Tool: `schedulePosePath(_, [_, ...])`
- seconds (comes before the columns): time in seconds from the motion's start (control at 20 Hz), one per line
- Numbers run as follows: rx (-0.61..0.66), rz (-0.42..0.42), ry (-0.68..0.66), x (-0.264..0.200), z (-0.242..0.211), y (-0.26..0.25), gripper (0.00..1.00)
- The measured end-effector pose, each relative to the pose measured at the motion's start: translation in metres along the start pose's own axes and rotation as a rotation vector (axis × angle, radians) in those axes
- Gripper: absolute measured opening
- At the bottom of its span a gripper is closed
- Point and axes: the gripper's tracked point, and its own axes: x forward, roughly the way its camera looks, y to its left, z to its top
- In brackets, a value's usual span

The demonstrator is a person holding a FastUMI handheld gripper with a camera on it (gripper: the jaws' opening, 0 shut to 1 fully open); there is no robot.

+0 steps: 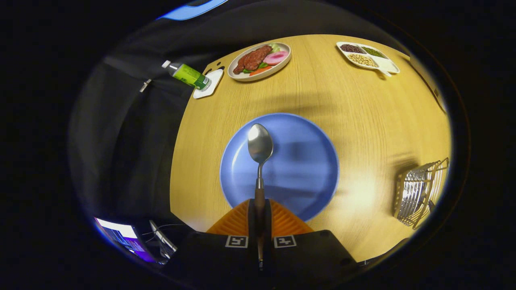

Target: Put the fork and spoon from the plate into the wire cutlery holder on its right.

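Observation:
My gripper [259,207] is shut on the handle of a metal spoon [260,147], whose bowl points ahead of the fingers and hangs over the blue plate [306,161]. The plate lies on the wooden table just beyond the fingers, with nothing else lying on it. The wire cutlery holder [419,193] stands to the right of the plate, near the table's right edge. I cannot make out what is inside it.
At the far side of the table stand a plate of food [260,60], a white divided tray of beans [367,56] and a green bottle [187,75] lying on a white coaster. The table's left edge drops off to black cloth. A lit screen [121,235] sits below left.

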Motion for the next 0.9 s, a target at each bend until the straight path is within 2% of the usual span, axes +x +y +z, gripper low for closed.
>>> schedulePosePath(0.15, [0.017,0.012,-0.042,-0.044,0.011,-0.015,0.08])
schedulePosePath(0.45, [0.034,-0.036,-0.069,-0.131,0.01,-0.068,0.08])
schedulePosePath(0.6, [-0.006,-0.095,-0.031,-0.162,0.002,-0.104,0.08])
schedulePosePath(0.9, [-0.075,-0.195,0.144,-0.201,-0.01,-0.162,0.08])
